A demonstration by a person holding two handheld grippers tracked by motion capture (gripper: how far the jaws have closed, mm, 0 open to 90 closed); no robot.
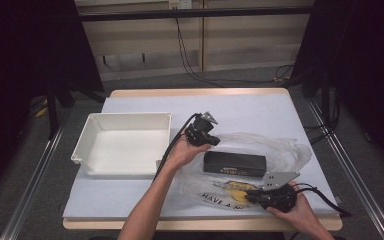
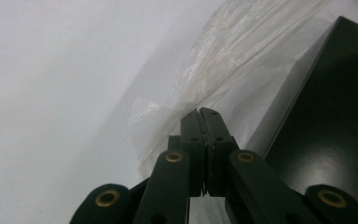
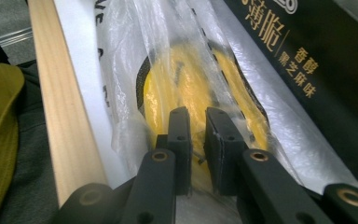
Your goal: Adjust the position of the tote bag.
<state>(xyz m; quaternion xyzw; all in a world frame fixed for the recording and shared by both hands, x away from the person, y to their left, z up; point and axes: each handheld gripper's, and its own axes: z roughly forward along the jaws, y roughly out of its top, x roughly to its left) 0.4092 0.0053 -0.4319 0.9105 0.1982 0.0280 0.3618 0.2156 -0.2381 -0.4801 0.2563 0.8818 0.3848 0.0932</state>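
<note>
Jaws of the left gripper (image 2: 200,113) clenched on the plastic bag (image 1: 280,147), right gripper (image 3: 198,116) parted, box (image 1: 234,163) inside.

Just beyond my right jaws I see a clear plastic bag (image 3: 177,79) printed with a yellow, black-edged circle; beside it, a glossy black box (image 3: 307,51) with gold lettering.

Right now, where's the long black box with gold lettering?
High view: the long black box with gold lettering lies right of centre on the clear plastic bag, right of the white tray.
</note>
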